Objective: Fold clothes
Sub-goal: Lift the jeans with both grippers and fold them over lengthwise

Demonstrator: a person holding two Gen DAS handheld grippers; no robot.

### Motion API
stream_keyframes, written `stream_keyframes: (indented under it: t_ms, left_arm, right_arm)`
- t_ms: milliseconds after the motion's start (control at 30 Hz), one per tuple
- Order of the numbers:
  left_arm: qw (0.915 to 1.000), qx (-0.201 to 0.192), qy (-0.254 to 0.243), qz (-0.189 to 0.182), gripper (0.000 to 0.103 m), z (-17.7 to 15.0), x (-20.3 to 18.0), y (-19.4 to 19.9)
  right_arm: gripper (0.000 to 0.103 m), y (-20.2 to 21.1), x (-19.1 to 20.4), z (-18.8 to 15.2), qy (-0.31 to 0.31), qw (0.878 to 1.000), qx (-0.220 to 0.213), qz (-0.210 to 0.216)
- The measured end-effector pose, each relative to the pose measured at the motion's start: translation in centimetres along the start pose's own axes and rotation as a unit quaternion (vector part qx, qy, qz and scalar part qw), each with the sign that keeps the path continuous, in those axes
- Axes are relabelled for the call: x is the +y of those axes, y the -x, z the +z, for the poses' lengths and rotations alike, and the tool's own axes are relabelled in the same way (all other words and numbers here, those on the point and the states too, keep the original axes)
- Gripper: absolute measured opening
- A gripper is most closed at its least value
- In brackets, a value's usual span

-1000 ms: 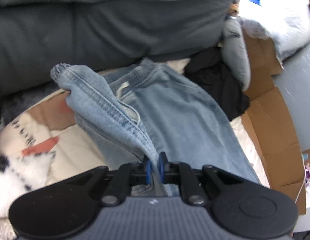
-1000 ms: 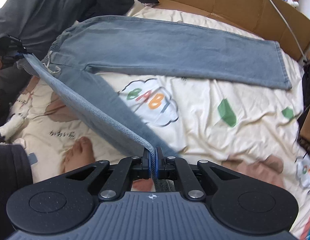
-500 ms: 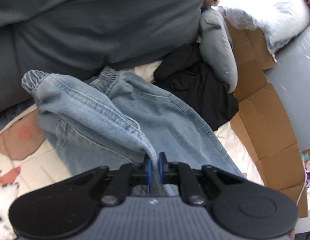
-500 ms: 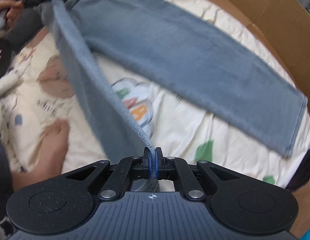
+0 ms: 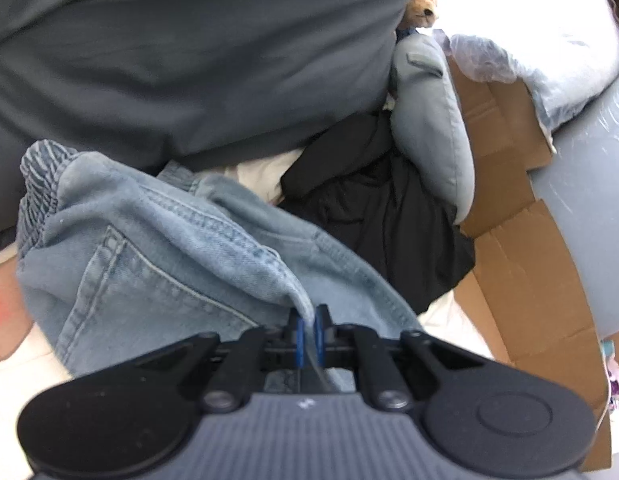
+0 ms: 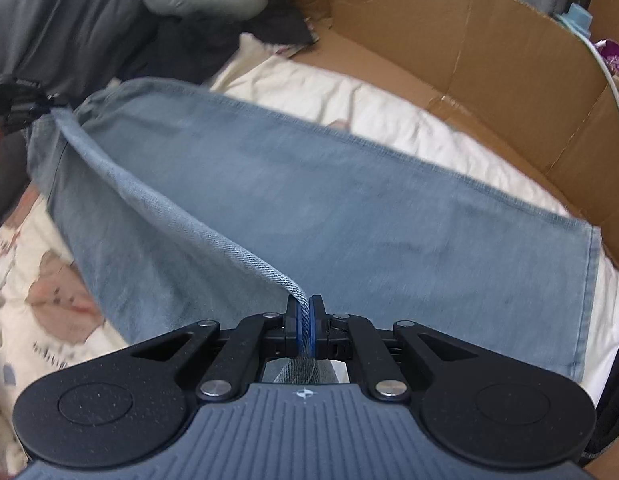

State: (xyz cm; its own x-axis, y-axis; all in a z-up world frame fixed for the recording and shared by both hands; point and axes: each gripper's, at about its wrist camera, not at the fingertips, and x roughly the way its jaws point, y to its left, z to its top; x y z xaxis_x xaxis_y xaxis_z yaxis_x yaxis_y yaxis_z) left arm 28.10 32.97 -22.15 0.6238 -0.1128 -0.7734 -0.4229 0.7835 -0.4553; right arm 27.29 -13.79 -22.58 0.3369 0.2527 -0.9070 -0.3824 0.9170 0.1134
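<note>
Light blue jeans (image 6: 349, 208) lie across a cream printed sheet (image 6: 349, 96), one leg flat and reaching to the right. My right gripper (image 6: 305, 320) is shut on the hem edge of the other leg, which stretches taut up to the left. At that far end my left gripper (image 6: 41, 102) shows, small, holding the same edge. In the left wrist view my left gripper (image 5: 307, 332) is shut on the jeans (image 5: 157, 248) near the elastic waistband, and the bunched denim drapes over the flat leg.
Cardboard walls (image 6: 489, 56) border the sheet at the back and right. A black garment (image 5: 381, 208) and a grey neck pillow (image 5: 429, 120) lie beyond the waistband. A large dark grey cushion (image 5: 189, 48) fills the far side. A wrapped white bundle (image 5: 549, 32) sits at the upper right.
Both grippers carried the lifted leg across toward the flat leg, which it now overlies. The bare foot on the sheet has dropped out of the right wrist view.
</note>
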Motion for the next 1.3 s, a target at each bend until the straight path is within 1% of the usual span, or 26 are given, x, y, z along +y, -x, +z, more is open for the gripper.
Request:
stream_keyframes:
  t_ms: [167, 267, 400, 500, 633, 733, 900, 1067, 1200, 1267, 1300]
  left_arm:
    - [0.9999, 0.000, 0.012, -0.004, 0.006, 0.5, -0.3, -1.8]
    - [0.9999, -0.004, 0.006, -0.008, 0.006, 0.9, -0.9, -2.7]
    - [1.0000, 0.004, -0.001, -0.004, 0.006, 1.3, -1.8, -4.8]
    - [0.9999, 0.008, -0.008, 0.005, 0.006, 1.3, -2.6, -6.7]
    - [0.9998, 0.011, 0.003, 0.019, 0.006, 1.5, -3.1, -8.8]
    - [0.9995, 0.013, 0.012, 0.027, 0.006, 2.0, -3.3, -9.8]
    - [0.9992, 0.008, 0.004, 0.039, 0.006, 3.0, -4.3, -10.8]
    - [0.9980, 0.011, 0.003, 0.063, 0.007, 3.6, -4.6, -12.9]
    - [0.9974, 0.014, 0.012, 0.070, 0.013, 3.3, -4.5, -13.9]
    - [0.9980, 0.015, 0.020, 0.059, 0.025, 3.2, -4.4, -13.7]
    - [0.9983, 0.016, 0.022, 0.052, 0.027, 3.1, -4.4, -13.5]
  right_arm:
    - [0.001, -1.0, -1.3, 3.0, 0.008, 1.000, -0.008, -0.016]
    - [0.001, -2.3, -2.4, 4.7, 0.011, 1.000, -0.002, -0.023]
    - [0.001, -4.4, -4.1, 6.3, 0.008, 0.999, 0.006, -0.031]
    - [0.001, -6.2, -4.8, 7.2, 0.009, 0.999, 0.015, -0.039]
    - [0.001, -8.2, -5.6, 8.4, 0.005, 0.999, 0.019, -0.046]
    - [0.001, -9.4, -6.1, 9.5, 0.001, 0.999, 0.018, -0.049]
    - [0.001, -11.3, -6.5, 11.8, 0.005, 0.998, 0.019, -0.063]
    - [0.001, -14.7, -7.2, 13.9, 0.008, 0.996, 0.040, -0.079]
    - [0.002, -17.1, -7.4, 14.3, 0.004, 0.994, 0.060, -0.089]
    - [0.002, -17.6, -7.4, 14.1, 0.003, 0.994, 0.060, -0.089]
    - [0.003, -17.7, -7.3, 14.0, 0.004, 0.995, 0.057, -0.086]
